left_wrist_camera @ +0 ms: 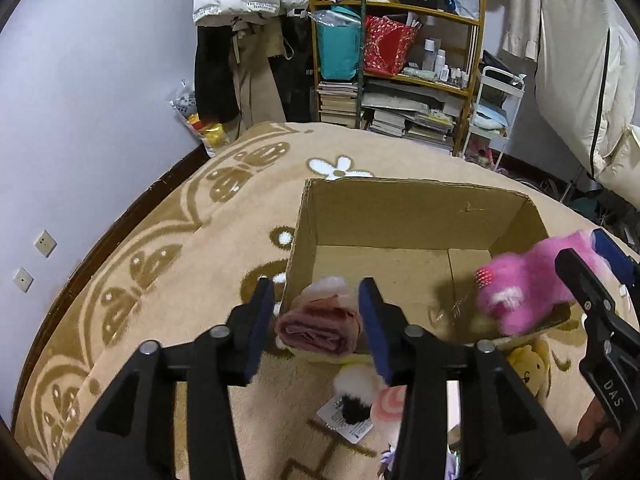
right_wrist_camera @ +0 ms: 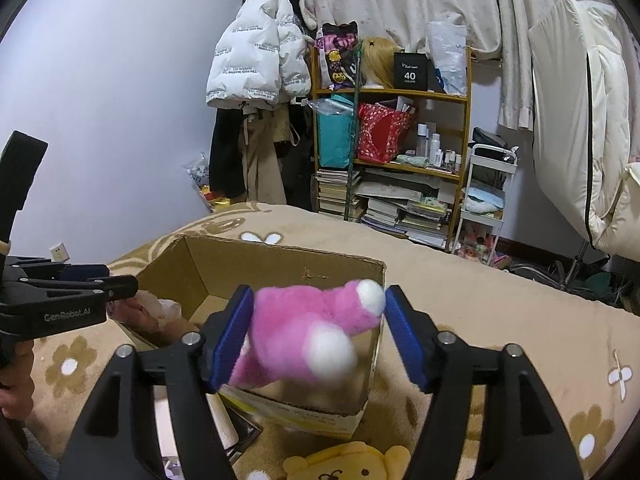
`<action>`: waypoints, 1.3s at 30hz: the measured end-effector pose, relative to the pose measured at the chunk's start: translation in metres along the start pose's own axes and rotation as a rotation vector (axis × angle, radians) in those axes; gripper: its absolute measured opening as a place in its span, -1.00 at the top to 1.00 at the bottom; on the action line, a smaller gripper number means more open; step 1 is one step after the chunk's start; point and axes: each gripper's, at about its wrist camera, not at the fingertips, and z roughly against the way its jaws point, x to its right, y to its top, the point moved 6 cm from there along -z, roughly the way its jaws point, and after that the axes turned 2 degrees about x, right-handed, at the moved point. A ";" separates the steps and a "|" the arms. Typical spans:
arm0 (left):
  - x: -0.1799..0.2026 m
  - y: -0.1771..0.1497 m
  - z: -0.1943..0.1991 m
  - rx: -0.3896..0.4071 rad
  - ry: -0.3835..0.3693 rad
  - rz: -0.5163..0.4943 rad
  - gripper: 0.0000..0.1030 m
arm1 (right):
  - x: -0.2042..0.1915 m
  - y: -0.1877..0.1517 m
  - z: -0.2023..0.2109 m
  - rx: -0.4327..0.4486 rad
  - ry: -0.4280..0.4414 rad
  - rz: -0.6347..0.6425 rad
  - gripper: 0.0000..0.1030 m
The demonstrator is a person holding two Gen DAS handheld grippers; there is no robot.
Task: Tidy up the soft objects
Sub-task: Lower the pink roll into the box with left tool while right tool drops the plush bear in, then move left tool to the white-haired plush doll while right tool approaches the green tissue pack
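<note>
An open cardboard box (left_wrist_camera: 416, 216) stands on the patterned carpet; it also shows in the right wrist view (right_wrist_camera: 280, 258). My left gripper (left_wrist_camera: 316, 320) is over the box's near left corner, with a rolled pink cloth (left_wrist_camera: 320, 330) between its fingers; the pads stand slightly apart from it. My right gripper (right_wrist_camera: 316, 334) is over the box's near right corner with a blurred pink plush toy (right_wrist_camera: 304, 336) between its open fingers, seemingly dropping; the toy also shows in the left wrist view (left_wrist_camera: 528, 284).
A yellow plush (right_wrist_camera: 348, 464) lies on the carpet in front of the box. A black-and-white plush with a tag (left_wrist_camera: 356, 400) and a pink swirl item (left_wrist_camera: 390, 402) lie under my left gripper. A cluttered bookshelf (left_wrist_camera: 400, 60) and hanging coats (left_wrist_camera: 240, 40) stand behind.
</note>
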 end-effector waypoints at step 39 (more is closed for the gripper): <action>0.026 -0.082 0.091 -0.060 -0.012 -0.181 -0.95 | 0.004 -0.051 0.081 -0.313 0.079 -0.176 -1.00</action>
